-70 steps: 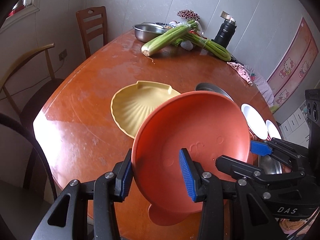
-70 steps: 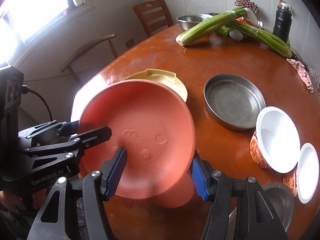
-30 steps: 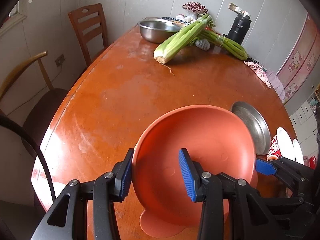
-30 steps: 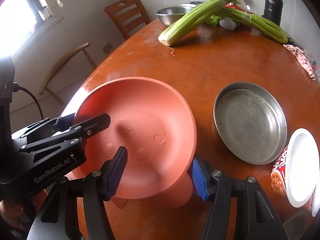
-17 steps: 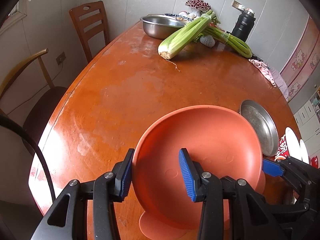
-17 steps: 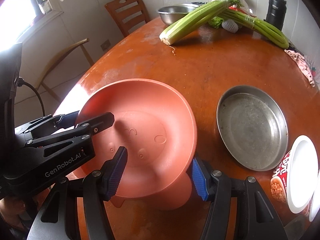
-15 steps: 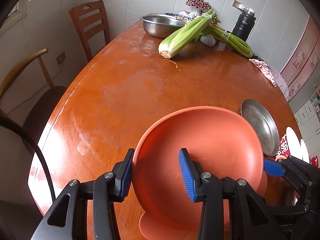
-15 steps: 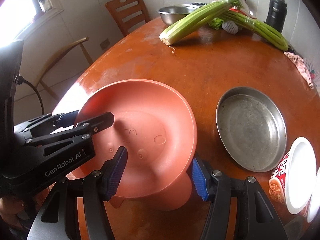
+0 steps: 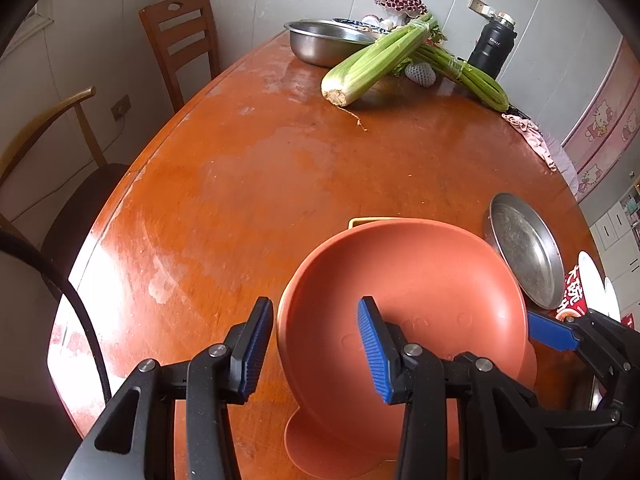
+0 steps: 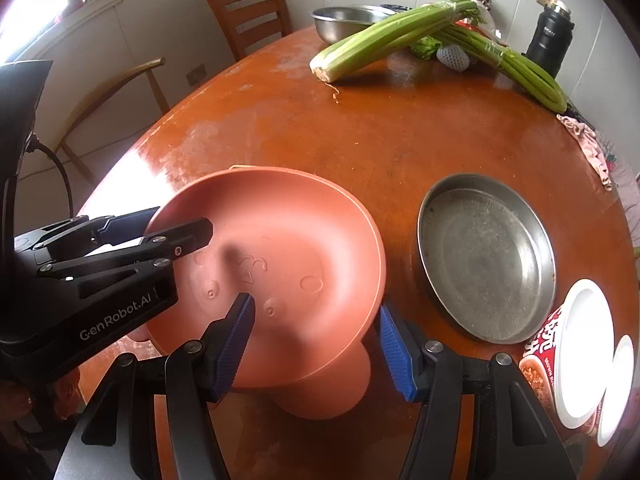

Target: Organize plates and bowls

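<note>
**Terracotta plate held tilted by both claws over the near edge of the table**

Terracotta-orange and plastic, the plate (image 10: 280,264) you are handling sits tilted above the near edge of the table (image 9: 280,168), its far rim raised and its embossed animal face turned toward you. Your left claw (image 9: 316,344) is clenched on the plate's left rim: 1 blue pad lies inside the dish, the other outside it. Your right claw (image 10: 316,340) grasps the rim on the opposite side, near the plate's rounded ear tab, again with 1 pad inside and 1 outside.

A sliver of yellow plate (image 9: 362,221) peeks out just beyond the far rim of the orange one; whether the 2 touch you cannot tell from these views.

Just beside the plate, toward the right edge of the table, lies a round steel pan (image 10: 486,258). Near the right near corner stand 2 white-lined bowls with red printed sides (image 10: 584,354), close together.

At the far edge of the table you have a steel mixing bowl (image 9: 326,42), 2 bundles of celery (image 9: 376,62) crossing each other, and a black flask (image 9: 493,50). A pink cloth (image 9: 528,132) hangs at the far right edge. 2 wooden chairs (image 9: 180,48) stand off the left side.
</note>
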Available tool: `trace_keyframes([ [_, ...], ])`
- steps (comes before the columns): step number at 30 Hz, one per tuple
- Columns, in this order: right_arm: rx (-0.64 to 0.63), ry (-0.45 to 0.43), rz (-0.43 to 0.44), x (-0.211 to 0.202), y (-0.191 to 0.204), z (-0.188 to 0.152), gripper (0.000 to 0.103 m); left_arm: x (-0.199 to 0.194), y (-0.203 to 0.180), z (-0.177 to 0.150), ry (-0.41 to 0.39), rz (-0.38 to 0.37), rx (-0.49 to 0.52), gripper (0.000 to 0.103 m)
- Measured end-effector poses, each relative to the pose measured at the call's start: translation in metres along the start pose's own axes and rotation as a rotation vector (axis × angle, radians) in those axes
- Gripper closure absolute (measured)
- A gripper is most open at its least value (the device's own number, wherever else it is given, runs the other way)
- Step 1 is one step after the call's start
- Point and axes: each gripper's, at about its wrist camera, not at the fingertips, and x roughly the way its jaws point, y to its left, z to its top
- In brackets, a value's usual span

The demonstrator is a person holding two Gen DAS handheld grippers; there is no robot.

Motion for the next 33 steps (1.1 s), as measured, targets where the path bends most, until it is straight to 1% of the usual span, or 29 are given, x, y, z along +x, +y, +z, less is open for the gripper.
trace_keyframes([
  [4, -0.005, 0.012, 0.004, 0.002, 0.0, -0.003, 0.039, 0.0, 0.0, -0.001, -0.002, -0.006, -0.001, 0.059],
  [9, -0.006, 0.015, -0.012, 0.003, -0.001, -0.005, 0.04, -0.001, 0.002, -0.002, 0.0, -0.015, -0.013, 0.059],
  [14, 0.009, -0.002, -0.019, -0.001, -0.005, -0.005, 0.04, -0.005, 0.004, -0.004, 0.004, -0.02, -0.024, 0.059],
  [16, 0.018, -0.016, -0.019, -0.004, -0.008, -0.005, 0.04, -0.006, 0.004, -0.004, 0.003, -0.006, -0.022, 0.059],
  [19, 0.03, -0.033, -0.024, -0.01, -0.011, -0.005, 0.039, -0.009, 0.004, -0.005, 0.001, 0.008, -0.022, 0.054],
  [24, 0.047, -0.066, -0.028, -0.018, -0.015, -0.005, 0.039, -0.015, 0.001, -0.008, -0.017, 0.018, -0.012, 0.049],
  [26, 0.054, -0.084, -0.023, -0.024, -0.017, -0.005, 0.039, -0.018, 0.0, -0.009, -0.028, 0.028, -0.009, 0.044],
  [33, 0.085, -0.146, -0.02, -0.042, -0.021, -0.008, 0.039, -0.031, -0.005, -0.012, -0.063, 0.042, 0.002, 0.042],
])
